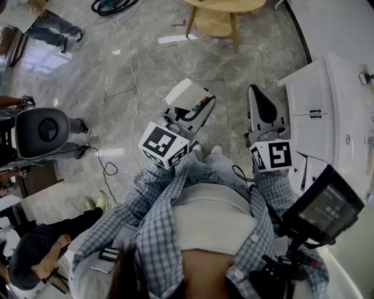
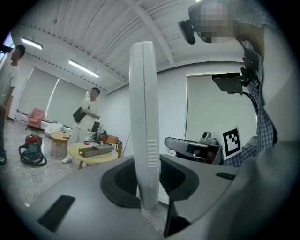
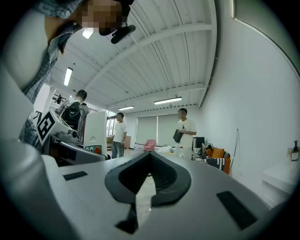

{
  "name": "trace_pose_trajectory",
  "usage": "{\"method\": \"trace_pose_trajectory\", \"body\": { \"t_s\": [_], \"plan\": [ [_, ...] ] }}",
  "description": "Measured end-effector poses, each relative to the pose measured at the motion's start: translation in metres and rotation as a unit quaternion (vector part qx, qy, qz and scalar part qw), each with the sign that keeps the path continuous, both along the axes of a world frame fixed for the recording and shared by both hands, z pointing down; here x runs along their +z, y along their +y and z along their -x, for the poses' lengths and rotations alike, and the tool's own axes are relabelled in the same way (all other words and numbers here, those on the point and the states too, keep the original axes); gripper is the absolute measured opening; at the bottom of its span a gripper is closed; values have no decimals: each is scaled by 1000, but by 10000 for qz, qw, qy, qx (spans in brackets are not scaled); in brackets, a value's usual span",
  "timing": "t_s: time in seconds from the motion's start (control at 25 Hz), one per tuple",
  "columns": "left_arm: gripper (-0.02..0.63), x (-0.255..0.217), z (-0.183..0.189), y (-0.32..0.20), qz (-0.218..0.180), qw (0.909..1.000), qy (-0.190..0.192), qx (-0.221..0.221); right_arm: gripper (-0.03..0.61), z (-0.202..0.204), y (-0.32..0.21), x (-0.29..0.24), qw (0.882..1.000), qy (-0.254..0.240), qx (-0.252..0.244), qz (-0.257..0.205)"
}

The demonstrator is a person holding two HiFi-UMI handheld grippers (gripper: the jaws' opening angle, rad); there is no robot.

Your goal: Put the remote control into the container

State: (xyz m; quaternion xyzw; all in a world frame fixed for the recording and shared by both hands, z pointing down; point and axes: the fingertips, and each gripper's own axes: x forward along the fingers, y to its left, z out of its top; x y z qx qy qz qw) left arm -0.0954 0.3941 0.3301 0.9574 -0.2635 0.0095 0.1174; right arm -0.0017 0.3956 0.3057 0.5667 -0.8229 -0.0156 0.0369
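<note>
In the head view my left gripper [image 1: 196, 110] is held out level in front of me, shut on a white remote control [image 1: 186, 93] whose coloured buttons face right. The left gripper view shows the remote [image 2: 143, 117] edge-on and upright, with the jaws of the left gripper [image 2: 147, 187] pressing on its lower end. My right gripper [image 1: 257, 93] is held level beside it, shut, with nothing in it. In its own view the right gripper [image 3: 149, 180] has its jaws together, and the remote [image 3: 95, 131] shows at the left.
A round wooden table [image 2: 91, 155] with a flat grey box [image 2: 96, 150] stands ahead; its edge [image 1: 225, 7] shows at the top. A white cabinet [image 1: 315, 111] stands at my right. A cable [image 1: 131, 64] crosses the floor. People stand and sit around; a vacuum cleaner [image 2: 32, 150] is at the left.
</note>
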Motion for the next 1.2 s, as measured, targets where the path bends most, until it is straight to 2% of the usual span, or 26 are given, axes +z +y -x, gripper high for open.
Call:
{"method": "trace_pose_trajectory", "body": {
  "t_s": [0.76,1.2],
  "plan": [
    [100,1,0,0,-18,10000,-24,-35,6,-4,-2,4,9999,132,81,75],
    [100,-7,-13,9,-99,9997,-179,-147,6,-29,10,-1,9999,39,117,78]
  ]
}}
